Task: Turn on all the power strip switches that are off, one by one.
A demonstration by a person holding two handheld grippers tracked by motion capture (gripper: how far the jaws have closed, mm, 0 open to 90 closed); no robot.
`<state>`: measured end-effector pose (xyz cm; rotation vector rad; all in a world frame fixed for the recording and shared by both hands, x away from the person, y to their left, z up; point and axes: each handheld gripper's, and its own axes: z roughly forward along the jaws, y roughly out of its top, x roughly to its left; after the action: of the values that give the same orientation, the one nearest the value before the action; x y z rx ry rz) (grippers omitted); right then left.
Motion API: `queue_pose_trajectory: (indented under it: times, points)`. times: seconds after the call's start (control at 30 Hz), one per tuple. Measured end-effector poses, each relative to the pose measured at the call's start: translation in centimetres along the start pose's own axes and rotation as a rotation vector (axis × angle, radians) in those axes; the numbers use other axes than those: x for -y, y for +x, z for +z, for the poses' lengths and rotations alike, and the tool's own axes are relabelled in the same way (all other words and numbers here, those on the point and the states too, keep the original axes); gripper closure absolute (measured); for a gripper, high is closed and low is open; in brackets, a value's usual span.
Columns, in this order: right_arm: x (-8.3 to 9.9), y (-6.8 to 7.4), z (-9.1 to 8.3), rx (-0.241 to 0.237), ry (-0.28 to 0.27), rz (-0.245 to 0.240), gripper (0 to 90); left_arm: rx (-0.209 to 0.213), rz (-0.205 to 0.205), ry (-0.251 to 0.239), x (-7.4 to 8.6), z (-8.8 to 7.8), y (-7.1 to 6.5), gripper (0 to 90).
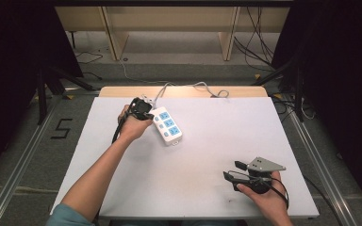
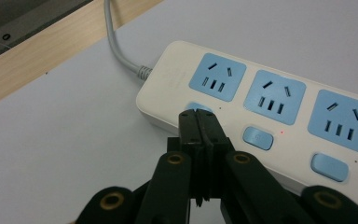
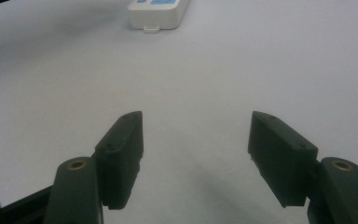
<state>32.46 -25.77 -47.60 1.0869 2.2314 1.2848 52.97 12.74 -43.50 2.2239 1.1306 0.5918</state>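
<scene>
At the left of the high view, the left gripper (image 1: 142, 109) sits at the near-left end of the power strip (image 1: 167, 125), on the far-left part of the white table (image 1: 207, 188). In the left gripper view its jaws are pressed together with nothing between them, and the joined tips rest on or just over the first blue switch (image 2: 198, 108), the one below the socket closest to the grey cord (image 2: 116, 46) (contact itself is hidden by the tips). The strip's long axis runs away from this gripper toward the right and toward the person, so the second switch (image 2: 258, 138) and third switch (image 2: 329, 167) lie in a row along the same edge; any step to the next button would, I judge, be a short slide along that line. Moving right, the table between is bare. At the near-right, the right gripper (image 1: 238, 170) rests with jaws spread wide and empty, well apart from the strip, whose end shows far ahead in its own view (image 3: 158, 16). The left hand (image 1: 133, 127) is clearly the nearer.
</scene>
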Motion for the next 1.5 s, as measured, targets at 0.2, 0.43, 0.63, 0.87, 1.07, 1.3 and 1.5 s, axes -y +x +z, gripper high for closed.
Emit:
queue_pose_trajectory:
  times: [0.2,0.43,0.63,0.87,1.07,1.3,1.5]
  points:
    - [0.0,0.0,0.0,0.001,0.002,-0.001,36.7,0.003,0.004,-0.004,-0.6,0.2,-0.1,89.7]
    - [0.0,0.0,0.0,0.000,0.004,0.000,36.7,0.001,0.009,-0.012,-1.0,0.5,-0.2,89.7]
    - [0.0,0.0,0.1,-0.001,0.007,0.001,36.7,0.003,0.005,-0.002,-0.9,0.8,0.0,89.7]
    - [0.0,0.0,0.1,-0.001,0.007,0.000,36.7,-0.004,0.014,-0.001,-1.0,1.1,0.0,89.7]
    - [0.0,0.0,0.1,0.000,0.008,-0.001,36.7,0.000,0.011,-0.002,-1.2,1.4,0.0,89.7]
    - [0.0,-0.1,0.1,-0.001,0.008,-0.002,36.7,0.007,0.020,-0.004,-1.7,1.6,-0.3,89.7]
    - [0.0,0.0,0.1,-0.002,0.008,-0.001,36.7,0.006,0.016,0.001,-1.9,2.0,-0.4,89.6]
